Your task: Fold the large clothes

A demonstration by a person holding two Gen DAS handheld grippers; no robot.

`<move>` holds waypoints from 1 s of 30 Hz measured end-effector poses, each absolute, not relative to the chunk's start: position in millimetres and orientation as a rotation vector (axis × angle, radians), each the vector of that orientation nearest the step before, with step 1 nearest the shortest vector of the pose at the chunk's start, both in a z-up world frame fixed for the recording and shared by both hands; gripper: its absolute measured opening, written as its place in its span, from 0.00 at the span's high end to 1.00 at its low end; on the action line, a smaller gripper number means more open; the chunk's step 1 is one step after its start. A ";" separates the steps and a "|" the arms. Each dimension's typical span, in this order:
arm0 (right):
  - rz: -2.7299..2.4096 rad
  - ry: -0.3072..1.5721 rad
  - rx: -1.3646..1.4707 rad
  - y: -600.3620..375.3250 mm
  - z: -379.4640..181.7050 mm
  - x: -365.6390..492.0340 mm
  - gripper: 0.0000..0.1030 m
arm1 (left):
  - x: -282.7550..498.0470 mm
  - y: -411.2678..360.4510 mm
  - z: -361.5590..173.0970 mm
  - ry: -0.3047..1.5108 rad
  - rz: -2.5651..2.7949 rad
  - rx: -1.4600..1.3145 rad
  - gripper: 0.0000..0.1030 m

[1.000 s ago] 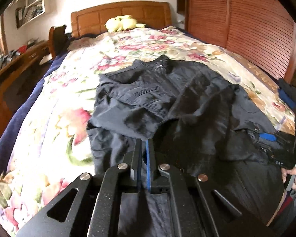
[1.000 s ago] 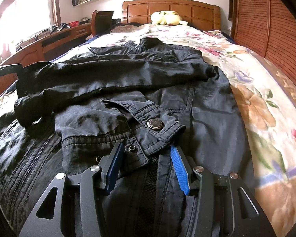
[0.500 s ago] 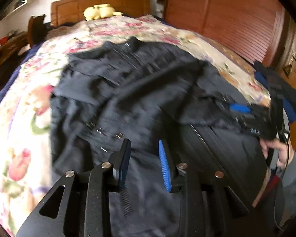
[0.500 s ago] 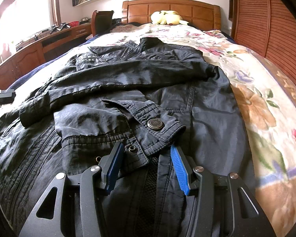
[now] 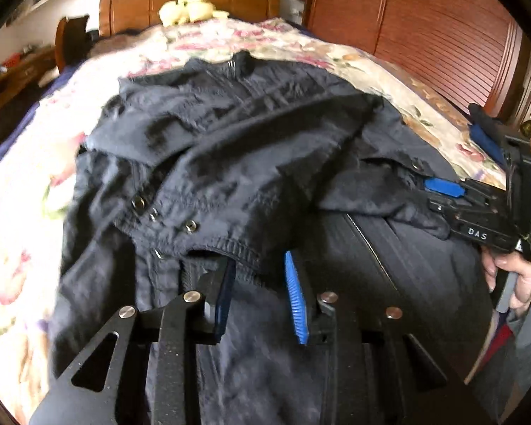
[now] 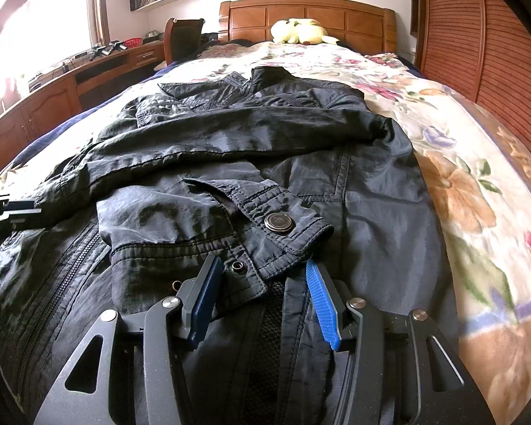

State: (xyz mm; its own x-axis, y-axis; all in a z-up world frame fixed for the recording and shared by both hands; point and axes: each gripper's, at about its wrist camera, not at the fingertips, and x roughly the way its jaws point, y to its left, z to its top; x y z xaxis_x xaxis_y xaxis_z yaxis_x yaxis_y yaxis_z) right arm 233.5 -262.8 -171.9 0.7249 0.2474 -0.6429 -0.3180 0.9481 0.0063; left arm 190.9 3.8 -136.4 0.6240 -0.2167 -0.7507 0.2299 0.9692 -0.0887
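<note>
With both sleeves crossed over the black nylon jacket (image 6: 230, 163), the left gripper (image 5: 260, 294) – jaws closing, nothing pinched yet – should bite its cuff hem squarely, while the right gripper (image 6: 262, 294) (parted, empty) waits beside its own cuff.

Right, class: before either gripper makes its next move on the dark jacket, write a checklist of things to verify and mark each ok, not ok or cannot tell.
1. Jacket lies on the floral bedspread, collar toward the headboard: ok.
2. Both sleeves are folded across the front: ok.
3. Right gripper has the snap-button cuff between its pads: ok.
4. Right pads press the cuff: cannot tell.
5. Left gripper, jaws closing, has the elastic cuff at its fingertips: ok.
6. Left pads already grip fabric: not ok, gaps show.
</note>
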 end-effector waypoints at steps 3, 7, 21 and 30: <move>0.312 0.692 -0.107 -262.5 -171.9 233.9 0.50 | 186.8 7.0 -128.5 0.826 -0.267 0.028 0.97; 0.313 0.693 -0.108 -262.9 -171.8 233.4 0.50 | 179.8 15.3 -112.1 0.790 -0.264 0.037 0.97; 0.314 0.693 -0.108 -263.2 -171.8 233.5 0.50 | 125.7 66.7 -113.6 0.846 -0.160 0.027 0.72; 0.314 0.693 -0.108 -263.4 -171.8 233.3 0.50 | 84.4 117.0 -134.6 0.919 -0.040 0.021 0.68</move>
State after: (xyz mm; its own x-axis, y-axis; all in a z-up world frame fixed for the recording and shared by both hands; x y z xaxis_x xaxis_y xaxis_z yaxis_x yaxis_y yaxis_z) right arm 233.3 -263.4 -171.8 0.7245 0.2483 -0.6431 -0.3197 0.9475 0.0056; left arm 84.4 117.0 -134.6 0.6062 -0.0256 -0.7949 0.0436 0.9990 0.0011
